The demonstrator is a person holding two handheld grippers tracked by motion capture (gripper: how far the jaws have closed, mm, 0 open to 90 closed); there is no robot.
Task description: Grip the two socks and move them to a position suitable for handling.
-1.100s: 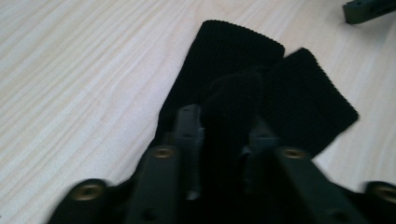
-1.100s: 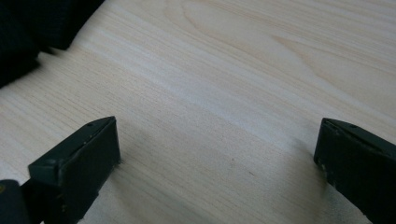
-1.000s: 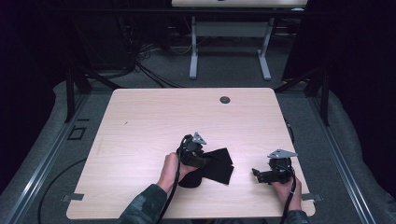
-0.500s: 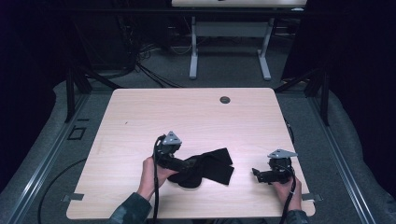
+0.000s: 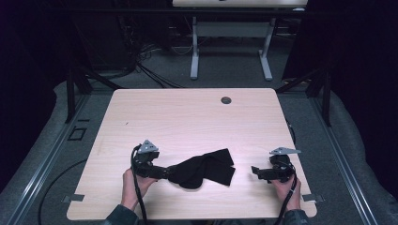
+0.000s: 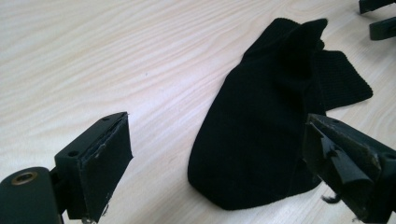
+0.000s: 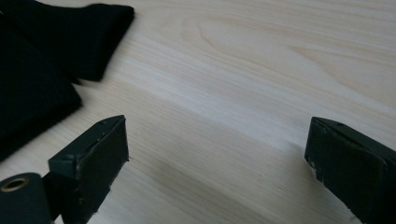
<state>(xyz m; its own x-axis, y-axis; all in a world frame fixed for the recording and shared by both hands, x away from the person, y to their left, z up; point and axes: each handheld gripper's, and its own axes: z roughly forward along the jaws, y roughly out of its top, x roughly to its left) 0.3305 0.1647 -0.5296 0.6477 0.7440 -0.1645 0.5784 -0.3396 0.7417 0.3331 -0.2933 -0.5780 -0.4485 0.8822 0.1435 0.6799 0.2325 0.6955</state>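
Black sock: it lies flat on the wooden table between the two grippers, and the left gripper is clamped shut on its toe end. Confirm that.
Not quite. The left gripper is open, its jaws wide apart and pressing nothing, as the left gripper view shows. The black sock does lie on the wooden table between the two grippers.

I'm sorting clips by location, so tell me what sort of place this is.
Probably a lab or recording workspace rather than a home: a bare wooden table with a cable hole, loose cables on grey carpet, and dark curtains around it.

Both claws [image 5: 171, 172] [image 5: 255, 170] agape, low
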